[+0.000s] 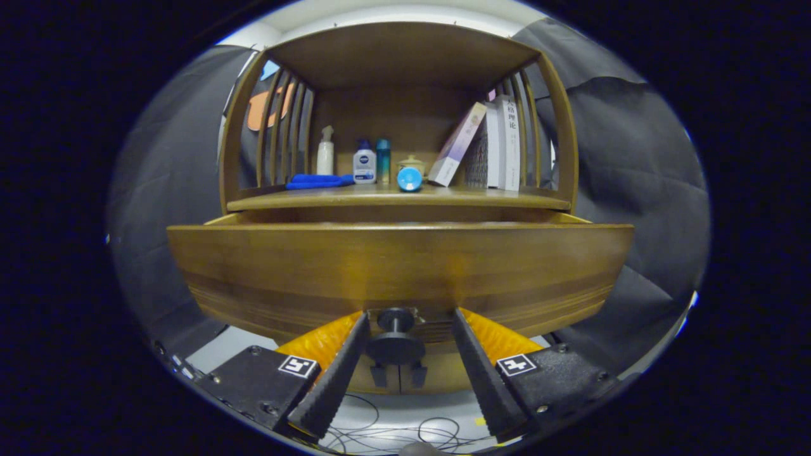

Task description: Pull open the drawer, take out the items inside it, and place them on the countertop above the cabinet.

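- The hand-held gripper (405, 329) was seen spread apart, its fingers flanking the drawer knob (395, 335) without touching.
- The wooden drawer (399, 266) was pulled partly out, above the knob.

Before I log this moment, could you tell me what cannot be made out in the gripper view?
- Drawer contents: hidden behind its tall front panel.
- Claw grip: fingers flank the knob with gaps showing; contact unclear.
- Shelf bottles: labels too small.
- Floor cables: cut off between the fingers.

White book spine (510, 142) with the Chinese characters 大格理论; square black-and-white marker tags (298, 365) on the hand-held gripper (410, 323)
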Motion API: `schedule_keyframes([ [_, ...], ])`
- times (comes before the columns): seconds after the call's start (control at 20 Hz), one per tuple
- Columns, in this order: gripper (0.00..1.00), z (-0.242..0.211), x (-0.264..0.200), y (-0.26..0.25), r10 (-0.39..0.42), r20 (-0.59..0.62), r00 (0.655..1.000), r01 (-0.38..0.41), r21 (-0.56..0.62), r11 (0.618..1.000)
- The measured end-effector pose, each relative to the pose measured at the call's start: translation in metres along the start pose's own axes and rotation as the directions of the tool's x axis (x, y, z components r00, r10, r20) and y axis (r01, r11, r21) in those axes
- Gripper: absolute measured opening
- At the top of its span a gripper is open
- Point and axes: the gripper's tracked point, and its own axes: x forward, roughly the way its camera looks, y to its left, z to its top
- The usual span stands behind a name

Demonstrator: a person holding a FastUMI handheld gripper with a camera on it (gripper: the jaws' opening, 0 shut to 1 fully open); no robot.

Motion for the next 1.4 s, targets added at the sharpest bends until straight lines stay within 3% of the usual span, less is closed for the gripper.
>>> schedule_keyframes([
  [0.55, 0.9, 0.027, 0.085, 0.007, -0.012, 0.001, 1.0, 0.012, -0.022, 1.0],
  [0.85, 0.9, 0.026, 0.091, 0.003, -0.016, -0.022, 1.0, 0.015, -0.051, 0.999],
  [1.05, 0.9, 0.029, 0.046, 0.017, 0.039, 0.006, 0.999, -0.039, -0.043, 0.998],
  [1.2, 0.9, 0.039, -0.023, 0.023, 0.091, 0.099, 0.991, -0.086, -0.054, 0.995],
  [1.4, 0.91, 0.037, -0.116, 0.018, 0.103, 0.155, 0.983, -0.1, -0.024, 0.995],
])
